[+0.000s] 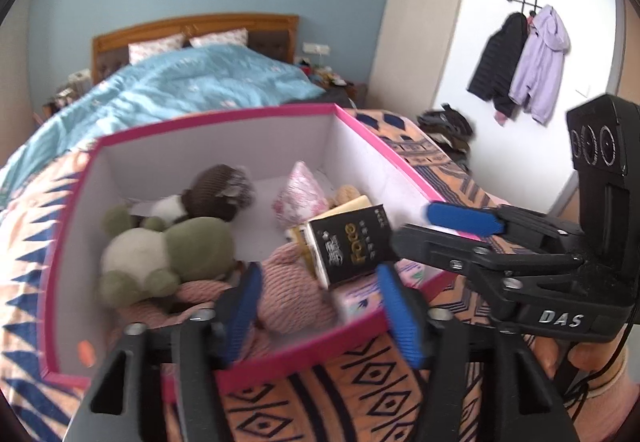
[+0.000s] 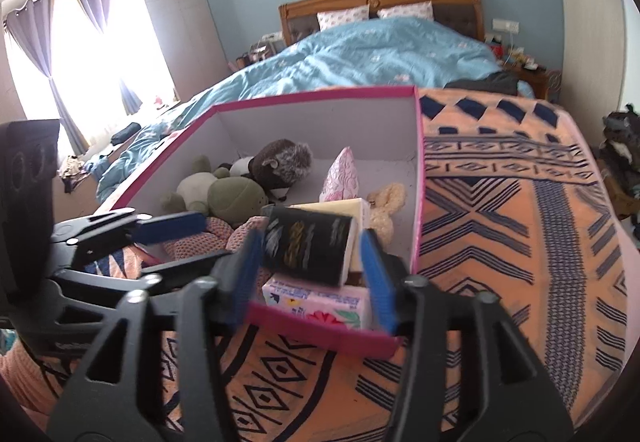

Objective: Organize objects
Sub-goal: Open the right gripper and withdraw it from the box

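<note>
A pink-rimmed white box (image 1: 216, 122) (image 2: 316, 98) lies on an orange patterned blanket. It holds a green turtle plush (image 1: 160, 254), a brown hedgehog plush (image 1: 220, 190), a pink knitted toy (image 1: 292, 294), a pink pouch (image 1: 300, 198) and a flowered tissue pack (image 2: 320, 302). A black pack (image 1: 352, 246) (image 2: 308, 242), tilted and blurred, sits atop the tissue pack at the box's near right corner. My right gripper (image 2: 312, 274) (image 1: 416, 226) is open, the black pack loose between its blue pads. My left gripper (image 1: 320, 306) (image 2: 188, 246) is open over the near rim, above the knitted toy.
The blanket (image 2: 500, 222) spreads wide to the right of the box. Behind lies a bed with a blue duvet (image 2: 380, 50). Coats (image 1: 520, 70) hang on the white wall, a clothes pile (image 1: 448, 130) below them. A hand (image 1: 592, 362) grips the right tool.
</note>
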